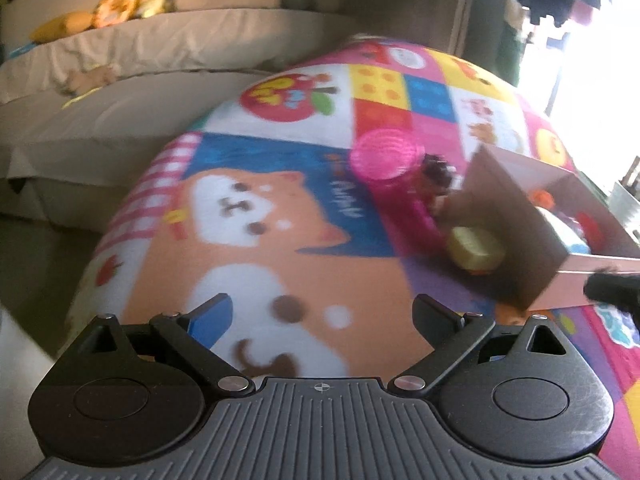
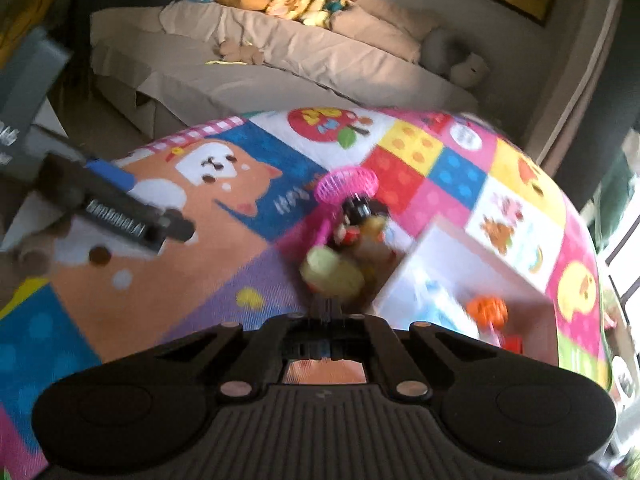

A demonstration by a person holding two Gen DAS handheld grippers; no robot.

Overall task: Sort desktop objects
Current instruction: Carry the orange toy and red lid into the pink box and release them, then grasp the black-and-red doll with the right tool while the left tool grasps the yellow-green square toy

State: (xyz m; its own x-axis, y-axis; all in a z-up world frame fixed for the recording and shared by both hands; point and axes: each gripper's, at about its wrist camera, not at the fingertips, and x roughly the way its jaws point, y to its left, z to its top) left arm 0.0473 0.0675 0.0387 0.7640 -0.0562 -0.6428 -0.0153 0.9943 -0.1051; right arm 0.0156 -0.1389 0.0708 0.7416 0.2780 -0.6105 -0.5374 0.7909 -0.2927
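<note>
On the colourful play mat point(image 1: 248, 240) a pink mesh basket point(image 1: 384, 156) lies tipped beside dark small toys point(image 1: 436, 176) and a yellow-green round toy point(image 1: 476, 248). An open cardboard box point(image 1: 516, 216) stands to their right. My left gripper point(image 1: 322, 312) hovers open over the mat with nothing between its fingers. In the right wrist view my right gripper point(image 2: 328, 312) is shut, its tips just short of the yellow-green toy point(image 2: 332, 274); blur hides whether they touch it. The basket point(image 2: 346, 184) lies beyond, and the box point(image 2: 460, 264) holds an orange toy point(image 2: 486, 312).
A beige covered sofa point(image 2: 280, 60) with plush toys point(image 2: 312, 0) runs along the mat's far edge. My left gripper point(image 2: 120, 208), in a person's hand point(image 2: 36, 256), reaches in at the left of the right wrist view. Bright windows lie to the right.
</note>
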